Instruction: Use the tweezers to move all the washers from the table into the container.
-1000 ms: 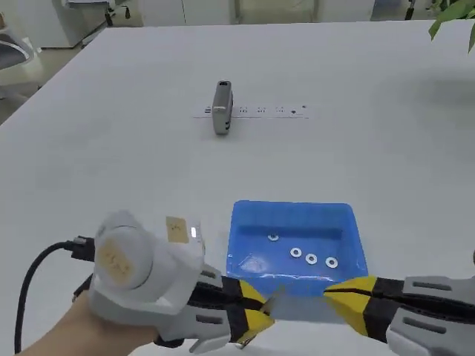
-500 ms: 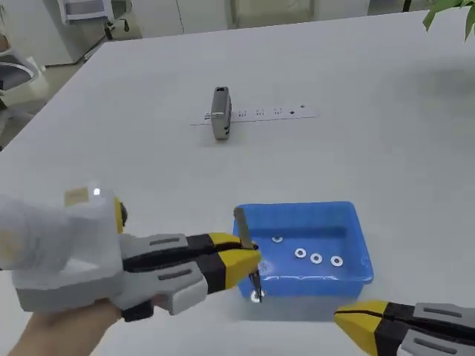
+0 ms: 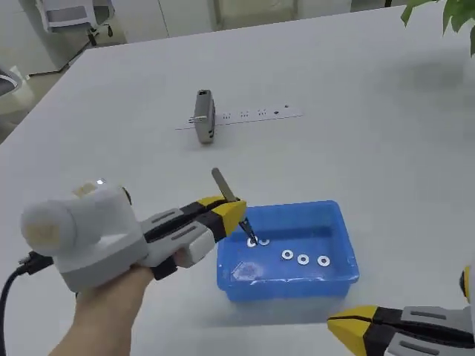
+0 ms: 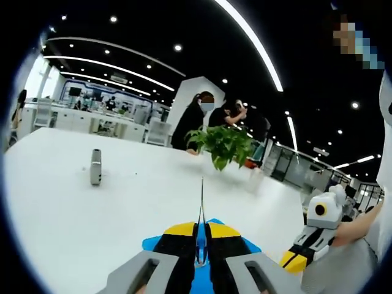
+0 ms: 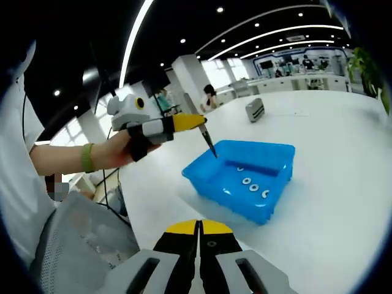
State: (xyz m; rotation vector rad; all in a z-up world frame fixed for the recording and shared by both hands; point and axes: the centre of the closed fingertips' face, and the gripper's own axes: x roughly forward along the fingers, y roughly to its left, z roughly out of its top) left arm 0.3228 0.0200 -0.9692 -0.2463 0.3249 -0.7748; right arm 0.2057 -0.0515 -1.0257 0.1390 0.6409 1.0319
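Head view: left tongs clamp the tweezers, tips angled down into the blue container by the table's near edge, likely to drop among the washers. Right tongs are pinched together, empty, parked clear.

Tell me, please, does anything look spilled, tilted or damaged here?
Nothing stands out. The blue container sits flat on the table, the washers lie inside it, and I see none spilled around it. The left gripper holds the tweezers over it.
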